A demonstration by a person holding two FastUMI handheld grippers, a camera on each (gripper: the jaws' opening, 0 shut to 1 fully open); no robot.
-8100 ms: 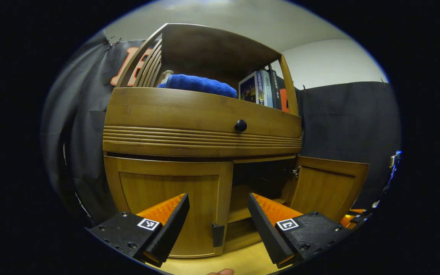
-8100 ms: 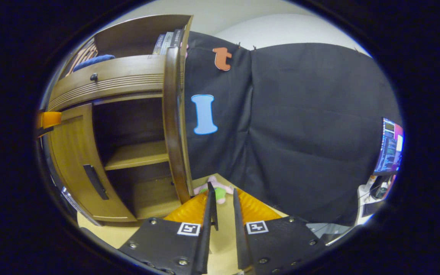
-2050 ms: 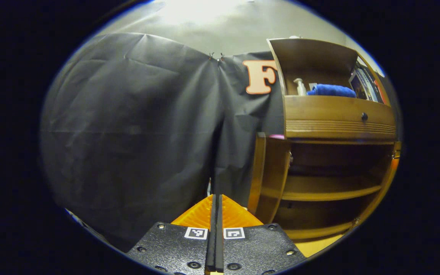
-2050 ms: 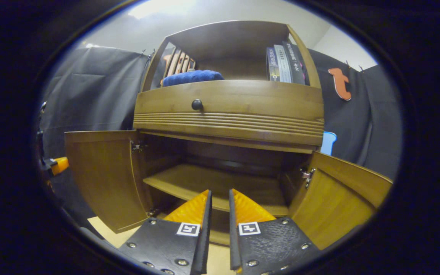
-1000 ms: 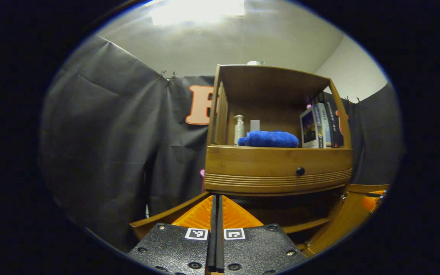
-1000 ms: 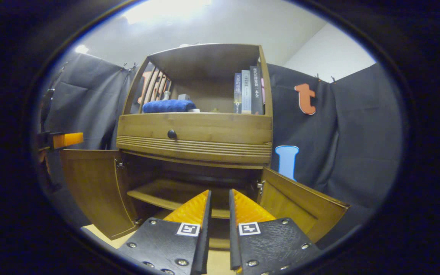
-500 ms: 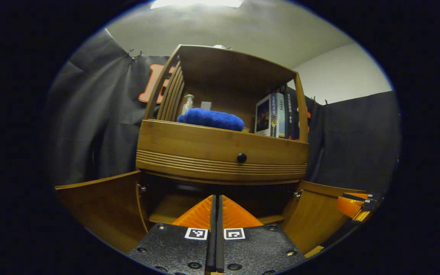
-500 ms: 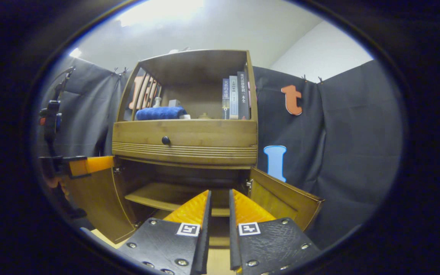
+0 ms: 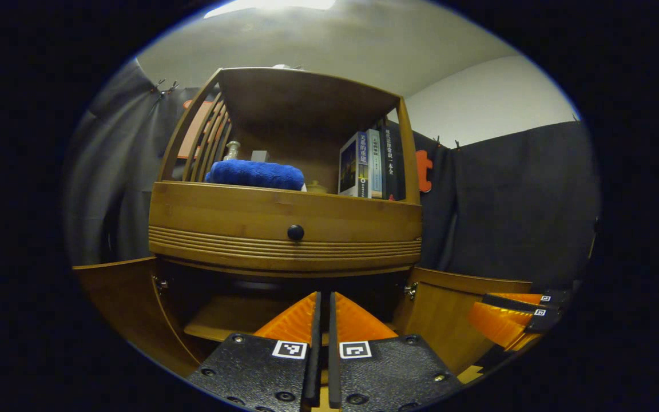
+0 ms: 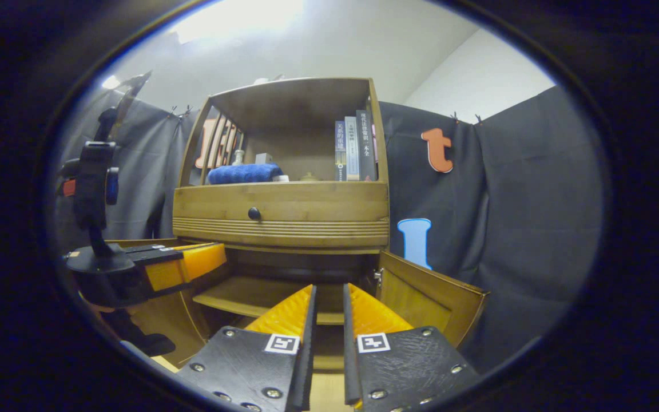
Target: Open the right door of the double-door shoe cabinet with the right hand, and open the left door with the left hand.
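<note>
- Left gripper view: the left gripper (image 9: 322,320) sits at the bottom centre with its fingers nearly together, a thin slit between them and nothing held. A second ago they were pressed flat against each other.
- Shoe cabinet (image 9: 284,217) fills the middle of that frame, where two seconds ago it sat at the right edge, so the hand has swung round to face it.
- Left door (image 9: 118,297) stands swung out at the lower left; the right door (image 9: 449,309) stands swung out at the lower right, as it already did eight seconds ago.
- Right gripper (image 9: 507,317) shows at the lower right edge, just in front of the right door.
- Right gripper view: the right gripper (image 10: 329,315) at the bottom centre has a narrow gap between its fingers and grips nothing; the left gripper (image 10: 152,269) has come further into the left of the frame than half a second ago.
- Both doors (image 10: 427,297) are off the carcass with the inner shelf (image 10: 249,294) exposed, so I judge the task done and both hands backing away.
</note>
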